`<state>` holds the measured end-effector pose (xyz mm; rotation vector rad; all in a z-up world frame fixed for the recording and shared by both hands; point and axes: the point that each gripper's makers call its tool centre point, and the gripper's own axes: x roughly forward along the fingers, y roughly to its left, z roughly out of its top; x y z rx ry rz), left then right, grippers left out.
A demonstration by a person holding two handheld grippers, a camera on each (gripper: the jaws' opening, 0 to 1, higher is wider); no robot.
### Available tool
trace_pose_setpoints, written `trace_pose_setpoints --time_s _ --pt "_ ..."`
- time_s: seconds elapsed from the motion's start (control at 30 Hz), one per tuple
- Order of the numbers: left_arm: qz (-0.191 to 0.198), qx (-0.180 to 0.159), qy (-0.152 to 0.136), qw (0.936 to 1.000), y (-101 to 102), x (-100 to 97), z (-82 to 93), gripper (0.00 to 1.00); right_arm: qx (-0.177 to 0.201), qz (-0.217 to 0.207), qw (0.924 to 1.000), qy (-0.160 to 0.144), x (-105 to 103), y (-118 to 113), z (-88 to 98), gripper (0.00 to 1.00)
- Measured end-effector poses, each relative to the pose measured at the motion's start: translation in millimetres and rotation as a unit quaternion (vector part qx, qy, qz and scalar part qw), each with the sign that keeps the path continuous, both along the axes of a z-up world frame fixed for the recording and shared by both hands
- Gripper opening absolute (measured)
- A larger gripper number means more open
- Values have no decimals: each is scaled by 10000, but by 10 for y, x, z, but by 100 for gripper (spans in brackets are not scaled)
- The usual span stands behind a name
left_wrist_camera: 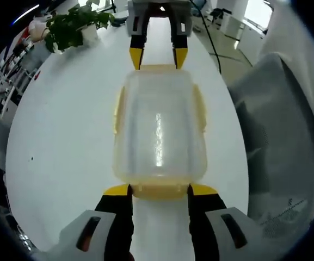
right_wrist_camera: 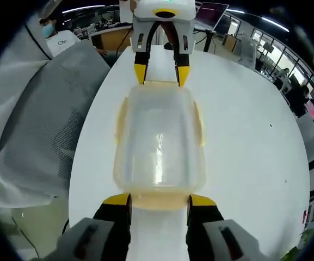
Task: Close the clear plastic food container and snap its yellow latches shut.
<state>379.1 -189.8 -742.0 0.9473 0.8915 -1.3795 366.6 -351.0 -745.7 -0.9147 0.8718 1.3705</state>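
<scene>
The clear plastic container [left_wrist_camera: 159, 130] lies on the white table [left_wrist_camera: 59, 141] with its lid on and yellow latches [left_wrist_camera: 117, 111] along the sides. The left gripper [left_wrist_camera: 159, 190] and the right gripper [right_wrist_camera: 158, 200] stand at opposite ends, jaws spread, tips touching the end latches. A green plant [left_wrist_camera: 72, 24] and a grey chair [right_wrist_camera: 42, 125] are nearby.

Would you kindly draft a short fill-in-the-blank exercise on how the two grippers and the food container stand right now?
1. The clear container rests on a ____ table.
2. The left gripper and the right gripper face each other from ____ ends of the container.
3. The latches along its sides are ____ in colour.
4. In the left gripper view, a potted ____ stands at the table's far end.

Missing words: white; opposite; yellow; plant
</scene>
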Motion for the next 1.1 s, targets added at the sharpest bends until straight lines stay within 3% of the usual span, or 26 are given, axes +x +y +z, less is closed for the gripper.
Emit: trace_pose_setpoints --time_s 0.23,0.37,0.5,0.8,0.9,1.0,1.1 --pt "-33 -63 -36 10000 -1 2 12 38 -55 38 10000 56 -13 -19 -17 39" --pt "-52 -65 -102 9999 23 20 15 38 -73 -8 9999 100 -28 -42 -24 46" --pt "147 -113 -22 9998 49 18 15 46 -51 -38 9999 95 -33 -52 -13 43" --pt "276 -144 -115 9994 88 37 67 49 -8 -20 10000 48 -28 -50 39 45" --pt "350 -138 -189 9991 111 62 86 53 80 -108 9998 118 -45 -43 70 46" --pt "667 -333 -100 9972 98 55 138 54 186 -252 9994 132 -45 -67 103 45" --pt "736 -364 -68 9966 110 38 128 53 276 -520 9981 183 -18 -139 122 44"
